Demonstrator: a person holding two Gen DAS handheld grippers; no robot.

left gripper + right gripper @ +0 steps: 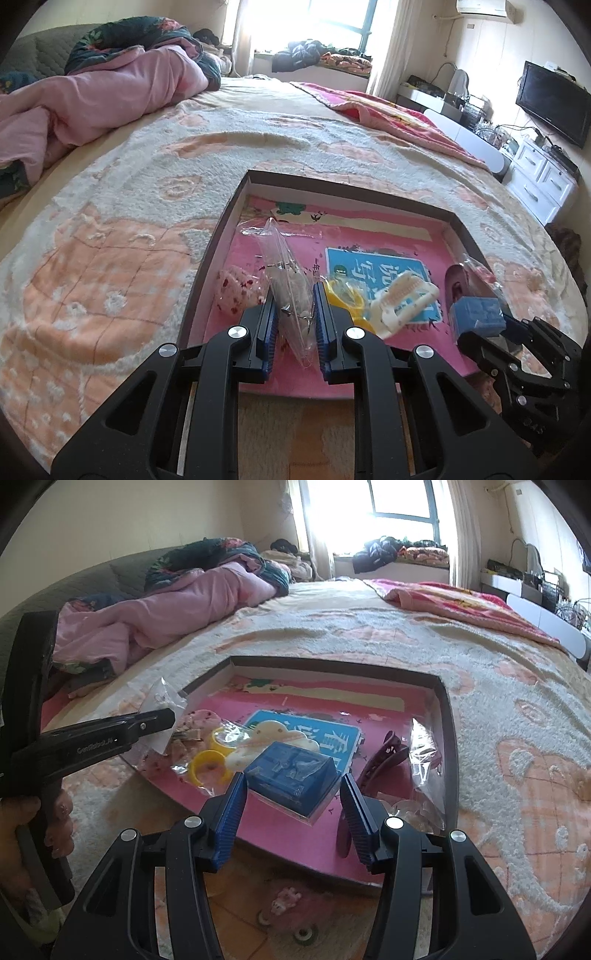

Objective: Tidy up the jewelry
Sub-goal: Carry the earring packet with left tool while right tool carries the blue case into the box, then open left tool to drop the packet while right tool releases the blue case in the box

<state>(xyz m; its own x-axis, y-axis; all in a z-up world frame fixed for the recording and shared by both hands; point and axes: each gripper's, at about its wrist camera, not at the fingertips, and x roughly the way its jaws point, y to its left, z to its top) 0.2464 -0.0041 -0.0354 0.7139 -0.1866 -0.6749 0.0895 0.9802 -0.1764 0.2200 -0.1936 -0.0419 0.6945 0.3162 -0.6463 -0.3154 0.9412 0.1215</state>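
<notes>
blue box [293,781] near tray's front rim [295,864]

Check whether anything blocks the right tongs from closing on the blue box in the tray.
Nothing visible does. The right tongs are open, with the blue box sitting right between the tips. The purple hair clip lies off to the right side and the yellow rings to the left, both outside the gap.

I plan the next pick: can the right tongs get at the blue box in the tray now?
Probably yes. The right tongs are open, the blue box lies just ahead between the fingers, and nothing covers it. The left tongs are busy at a clear bag farther left.
</notes>
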